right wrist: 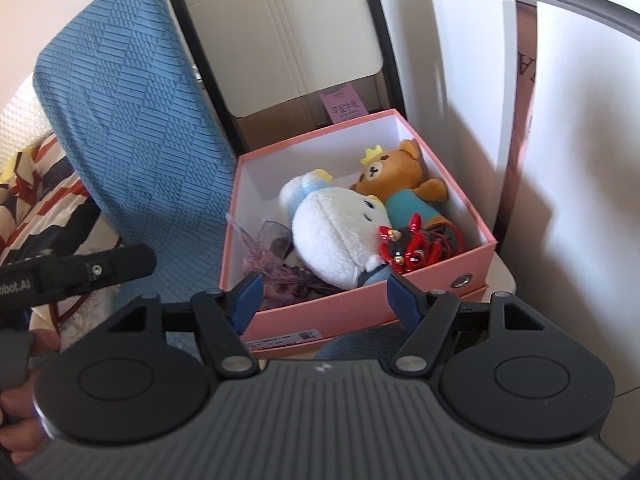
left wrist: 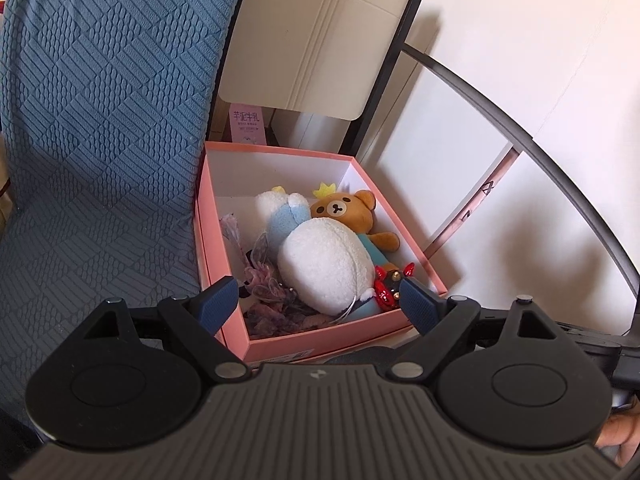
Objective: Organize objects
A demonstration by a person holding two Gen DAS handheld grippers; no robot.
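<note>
Left claw (left wrist: 318,304) agape, right claw (right wrist: 323,300) agape, empty

The left gripper (left wrist: 319,302) has a ribbed dark grey body with a small pale emblem at its far edge, two round black discs, and black linkage arms joined by silver pins. Its fingers (left wrist: 218,300) are dark blue with a fine textured face. The right gripper (right wrist: 322,296) is built the same way, with blue fingers (right wrist: 401,297) of the same kind. In the right wrist view the left tool's black side carries white lettering ending "obot.AI" and a small screw. Bare skin shows at the near edges of both views.
</note>
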